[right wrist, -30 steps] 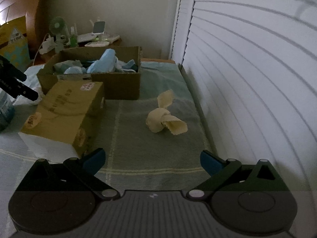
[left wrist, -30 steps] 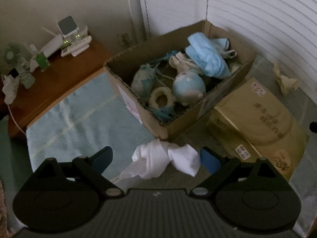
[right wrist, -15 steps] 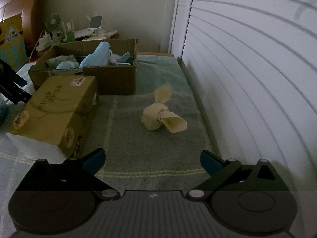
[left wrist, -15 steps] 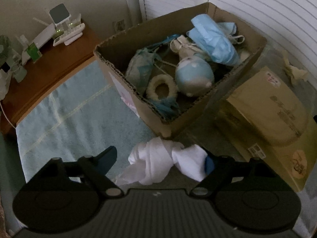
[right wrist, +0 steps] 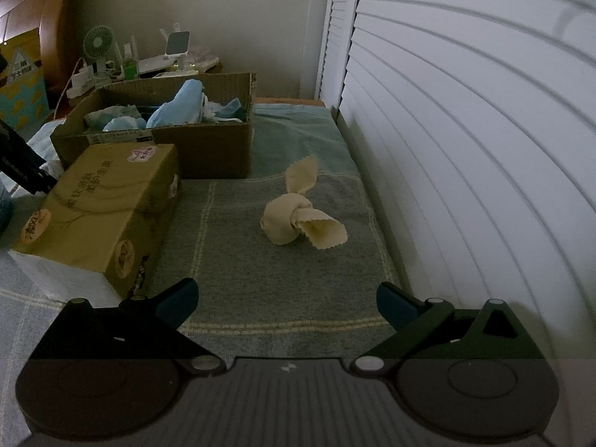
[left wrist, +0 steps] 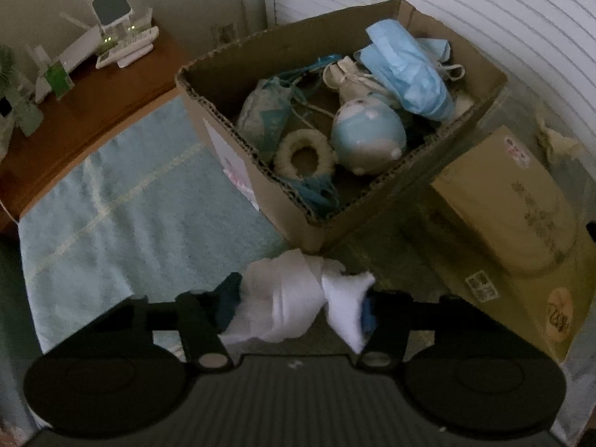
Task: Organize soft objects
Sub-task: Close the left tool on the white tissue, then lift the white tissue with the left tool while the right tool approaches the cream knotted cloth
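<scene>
Bed's dim; left claw (left wrist: 298,309) pinches the knotted white cloth (left wrist: 298,301) just short of the cardboard box (left wrist: 283,219), right claw (right wrist: 287,303) spread wide.

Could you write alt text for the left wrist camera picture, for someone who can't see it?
The left gripper clamps a knotted white cloth just short of an open cardboard box holding soft blue and cream items.

Bedroom: wooden headboard (right wrist: 56,29), towel-covered bed (right wrist: 279,290), nightstand (left wrist: 93,100).
</scene>
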`<move>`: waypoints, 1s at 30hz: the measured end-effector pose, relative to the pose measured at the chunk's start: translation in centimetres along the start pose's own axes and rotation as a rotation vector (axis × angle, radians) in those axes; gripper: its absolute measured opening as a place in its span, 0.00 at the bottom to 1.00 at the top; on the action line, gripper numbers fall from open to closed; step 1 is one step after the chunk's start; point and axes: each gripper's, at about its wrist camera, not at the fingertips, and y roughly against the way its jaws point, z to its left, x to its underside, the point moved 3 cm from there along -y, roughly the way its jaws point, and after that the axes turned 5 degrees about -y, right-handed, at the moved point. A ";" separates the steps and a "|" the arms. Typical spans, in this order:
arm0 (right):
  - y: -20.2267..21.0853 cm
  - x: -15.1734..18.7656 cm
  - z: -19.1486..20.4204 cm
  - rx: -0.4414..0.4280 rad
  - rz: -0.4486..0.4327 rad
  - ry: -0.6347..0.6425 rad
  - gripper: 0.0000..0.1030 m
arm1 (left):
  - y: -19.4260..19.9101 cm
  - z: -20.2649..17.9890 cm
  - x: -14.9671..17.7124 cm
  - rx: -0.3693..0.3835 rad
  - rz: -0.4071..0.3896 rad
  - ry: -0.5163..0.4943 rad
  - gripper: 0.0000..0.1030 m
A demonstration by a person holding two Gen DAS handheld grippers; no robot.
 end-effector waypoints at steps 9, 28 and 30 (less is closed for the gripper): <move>-0.2 -0.4 -0.2 0.009 -0.031 -0.006 1.00 | 0.9 -0.8 0.8 -0.003 0.010 -0.013 0.50; -5.2 -0.6 -0.7 -0.013 -0.032 -0.027 1.00 | 2.8 -1.8 0.6 0.006 -0.026 -0.018 0.49; -5.3 -0.6 -0.7 -0.013 -0.034 -0.025 1.00 | 3.5 -2.1 0.7 0.006 -0.039 -0.007 0.49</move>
